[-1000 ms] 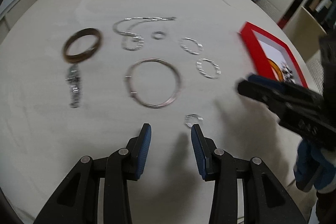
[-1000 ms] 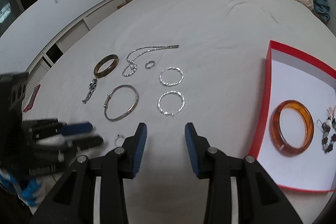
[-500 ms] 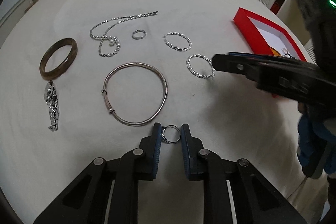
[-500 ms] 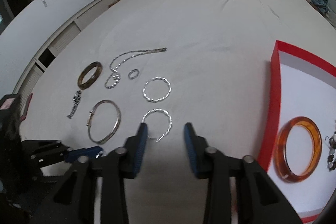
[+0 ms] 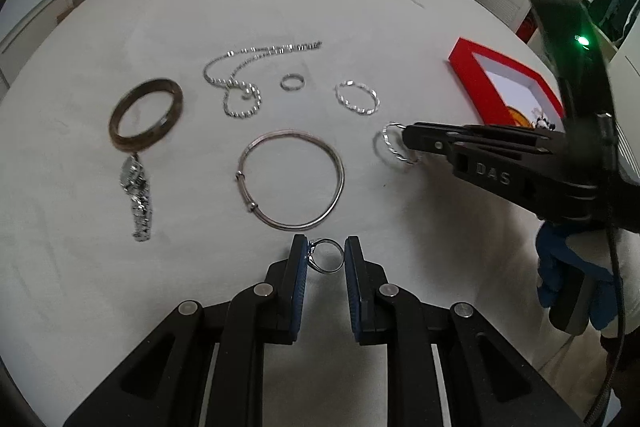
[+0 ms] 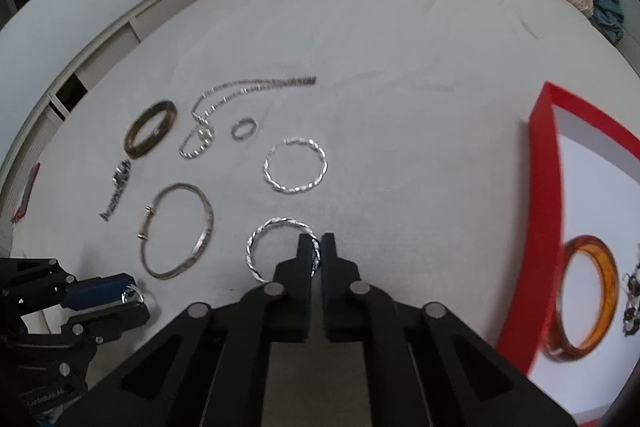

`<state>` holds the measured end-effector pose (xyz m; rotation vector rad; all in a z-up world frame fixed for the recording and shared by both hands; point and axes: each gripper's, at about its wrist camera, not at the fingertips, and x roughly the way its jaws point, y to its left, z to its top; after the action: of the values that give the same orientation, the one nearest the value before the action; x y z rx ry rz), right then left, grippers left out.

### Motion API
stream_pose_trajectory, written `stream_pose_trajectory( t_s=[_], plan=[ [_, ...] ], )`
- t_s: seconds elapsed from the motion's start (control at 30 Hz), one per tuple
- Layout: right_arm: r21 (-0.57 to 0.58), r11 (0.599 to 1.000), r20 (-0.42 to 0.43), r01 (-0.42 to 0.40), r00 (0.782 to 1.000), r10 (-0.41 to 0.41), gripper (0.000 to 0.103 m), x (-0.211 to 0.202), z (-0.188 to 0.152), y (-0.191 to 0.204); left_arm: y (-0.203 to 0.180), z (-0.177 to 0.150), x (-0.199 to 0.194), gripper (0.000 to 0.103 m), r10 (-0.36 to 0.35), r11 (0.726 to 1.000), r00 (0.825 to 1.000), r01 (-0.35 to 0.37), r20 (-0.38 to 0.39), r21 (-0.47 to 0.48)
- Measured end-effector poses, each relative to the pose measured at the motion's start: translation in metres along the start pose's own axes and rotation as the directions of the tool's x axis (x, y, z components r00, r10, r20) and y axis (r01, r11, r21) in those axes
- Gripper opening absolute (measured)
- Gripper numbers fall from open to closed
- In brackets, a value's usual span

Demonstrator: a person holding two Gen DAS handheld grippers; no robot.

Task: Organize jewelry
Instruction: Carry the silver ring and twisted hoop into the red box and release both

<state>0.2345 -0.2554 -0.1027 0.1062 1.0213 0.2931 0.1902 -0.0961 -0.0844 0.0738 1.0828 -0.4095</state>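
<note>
your left claw (image 5: 325, 261) sits low over the white bed (image 5: 280, 7), its two fingers reaching straight ahead and nearly level with the sheet. the blue pads (image 5: 299, 267) are drawn in narrow around a small ring (image 5: 326, 261), which stands between them touching both sides. seen from the right wrist, that same claw comes in from the lower left edge with the ring (image 6: 132, 294) at its tips.

your right claw (image 6: 317, 251) points forward and down onto the sheet, fingers almost together and pinched on the near right rim of a twisted silver hoop (image 6: 276, 247); most of the hoop lies flat to the left of the fingers. from the left wrist view, this claw reaches in from the right side, roughly level, its tip over the hoop (image 5: 394, 147), with a blue glove (image 5: 568, 267) behind it.

ahead of the left claw lies a plain silver bangle (image 5: 292, 179). beyond it are a second twisted hoop (image 5: 357, 98), a small band ring (image 5: 292, 82), a beaded chain (image 5: 248, 79), a brown bangle (image 5: 146, 114) and a metal watch (image 5: 138, 197) just beside it.

the red box (image 6: 544, 207) is at the right, well apart from the loose pieces, and holds an amber bangle (image 6: 586, 295) and some dark beads (image 6: 632, 303).
</note>
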Motion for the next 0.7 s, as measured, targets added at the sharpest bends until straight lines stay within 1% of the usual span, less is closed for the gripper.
stream_pose_trajectory(
  t_s=[0.07,0.2,0.3,0.37,0.43,0.53,0.57,0.7],
  plan=[
    [-0.004,1.0,0.021,-0.003,1.0,0.003,0.004,-0.014,0.001,0.001,-0.005,0.002,-0.008,0.018,0.004,1.0,1.0,-0.005,0.011,0.003],
    [-0.005,1.0,0.084,0.006,0.996,-0.005,0.004,-0.055,0.003,-0.006,-0.023,0.01,-0.026,0.018,0.003,1.0,0.999,-0.005,0.039,0.028],
    [0.015,1.0,0.128,0.024,0.991,-0.026,0.004,-0.088,0.005,-0.024,-0.044,0.019,-0.034,0.018,-0.014,0.999,0.998,0.011,0.056,0.053],
    [0.034,0.998,0.153,0.046,0.987,-0.051,0.004,-0.111,0.003,-0.043,-0.06,0.028,-0.036,0.018,-0.031,0.997,0.998,0.026,0.062,0.075],
    [0.049,0.996,0.164,0.068,0.984,-0.075,0.004,-0.125,0.001,-0.059,-0.081,0.038,-0.035,0.018,-0.049,0.993,0.997,0.042,0.066,0.106],
    [0.083,0.99,0.163,0.112,0.979,-0.124,0.004,-0.143,-0.008,-0.093,-0.116,0.053,-0.027,0.018,-0.093,0.985,0.994,0.083,0.059,0.151],
    [0.099,0.986,0.154,0.131,0.977,-0.145,0.004,-0.149,-0.014,-0.108,-0.126,0.059,-0.021,0.018,-0.104,0.982,0.993,0.094,0.053,0.163],
    [0.146,0.974,0.104,0.173,0.976,-0.189,0.004,-0.155,-0.041,-0.153,-0.168,0.075,0.002,0.018,-0.146,0.967,0.989,0.138,0.023,0.212]
  ],
)
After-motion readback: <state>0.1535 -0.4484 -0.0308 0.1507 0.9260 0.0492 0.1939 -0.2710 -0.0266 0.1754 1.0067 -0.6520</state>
